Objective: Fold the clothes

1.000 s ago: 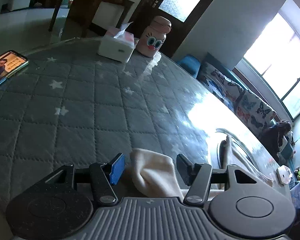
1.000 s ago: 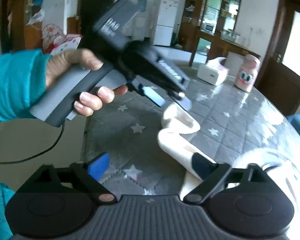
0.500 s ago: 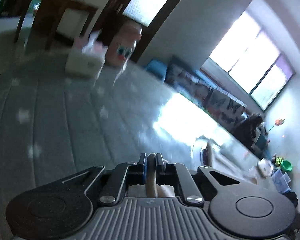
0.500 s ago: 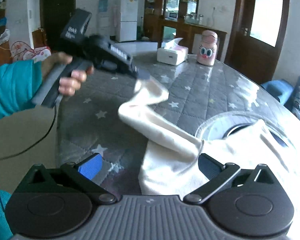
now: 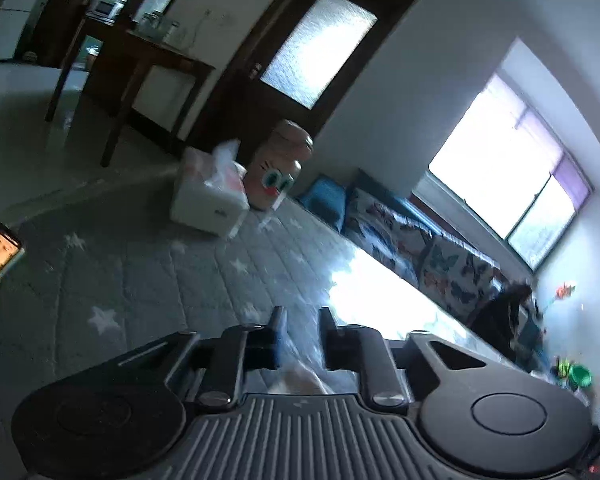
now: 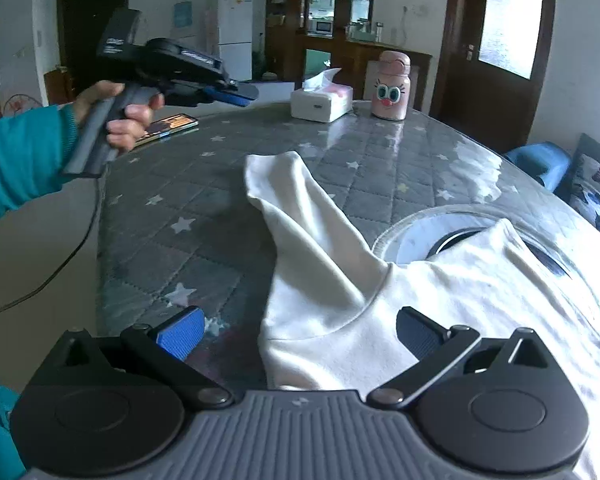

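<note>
Laying the sleeve out flat before the first fold

The white shirt (image 6: pixel 380 292) is lying on the quilted surface (image 6: pixel 204 208), its sleeve reaching toward the tissue box (image 6: pixel 320 100). The left claw (image 6: pixel 236 94) is opening, lifted clear of the cloth, nothing visibly between its pads. The right claw (image 6: pixel 300 330) is standing wide apart over the shirt's collar edge, gripping nothing. Best to smooth the twisted sleeve first, then pinch both layers near the shoulder seam.
</note>
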A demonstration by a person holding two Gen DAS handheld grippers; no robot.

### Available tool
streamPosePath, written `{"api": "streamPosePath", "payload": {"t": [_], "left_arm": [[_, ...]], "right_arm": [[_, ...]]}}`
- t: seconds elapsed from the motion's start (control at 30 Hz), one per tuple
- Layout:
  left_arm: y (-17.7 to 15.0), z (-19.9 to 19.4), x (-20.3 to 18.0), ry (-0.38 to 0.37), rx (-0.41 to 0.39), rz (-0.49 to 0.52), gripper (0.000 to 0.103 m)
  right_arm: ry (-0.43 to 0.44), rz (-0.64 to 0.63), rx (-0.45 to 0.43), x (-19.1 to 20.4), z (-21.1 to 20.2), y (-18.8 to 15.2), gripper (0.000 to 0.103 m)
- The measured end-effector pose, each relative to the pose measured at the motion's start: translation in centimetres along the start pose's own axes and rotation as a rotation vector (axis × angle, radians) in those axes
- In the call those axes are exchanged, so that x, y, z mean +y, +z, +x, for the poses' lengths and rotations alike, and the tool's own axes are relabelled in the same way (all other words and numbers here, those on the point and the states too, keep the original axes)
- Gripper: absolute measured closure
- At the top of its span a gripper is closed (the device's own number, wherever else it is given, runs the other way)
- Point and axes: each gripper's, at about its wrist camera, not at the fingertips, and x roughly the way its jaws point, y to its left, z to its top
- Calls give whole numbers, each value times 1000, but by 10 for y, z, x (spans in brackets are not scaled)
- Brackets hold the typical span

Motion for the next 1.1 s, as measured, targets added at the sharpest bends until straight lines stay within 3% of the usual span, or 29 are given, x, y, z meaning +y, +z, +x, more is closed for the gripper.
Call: {"api": "streamPosePath", "payload": {"t": [0.07, 0.17, 0.23, 0.3, 0.37, 0.63, 0.83, 0.97, 1.03, 1.1], "left_arm": [[-10, 6, -13, 59, 27, 63, 49], [-25, 25, -30, 130, 91, 182, 51], [-33, 38, -35, 164, 131, 231, 61], [-40, 50, -40, 198, 166, 274, 85], [-46, 57, -45, 247, 174, 337, 96], [-41, 73, -56, 324, 158, 486, 100], [-37, 88, -49, 340, 187, 477, 100], [-29, 90, -44, 332, 198, 411, 96], [-25, 87, -43, 321, 200, 377, 88], [-24, 82, -45, 308, 184, 369, 59]], "right_arm": [[3, 20, 1, -1, 2, -1, 0], [18, 17, 1, 3, 3, -2, 0], [33, -3, 6, 8, 5, -1, 0], [43, -22, 4, 12, 9, 0, 0], [53, -33, 0, 15, 15, 4, 0], [80, 25, 45, 11, 57, 10, 0], [169, -38, 73, 30, 50, -1, 0], [218, -124, 95, 49, 42, -5, 0], [230, -134, 86, 49, 39, 0, 0], [205, -101, 59, 40, 39, 8, 0]]}}
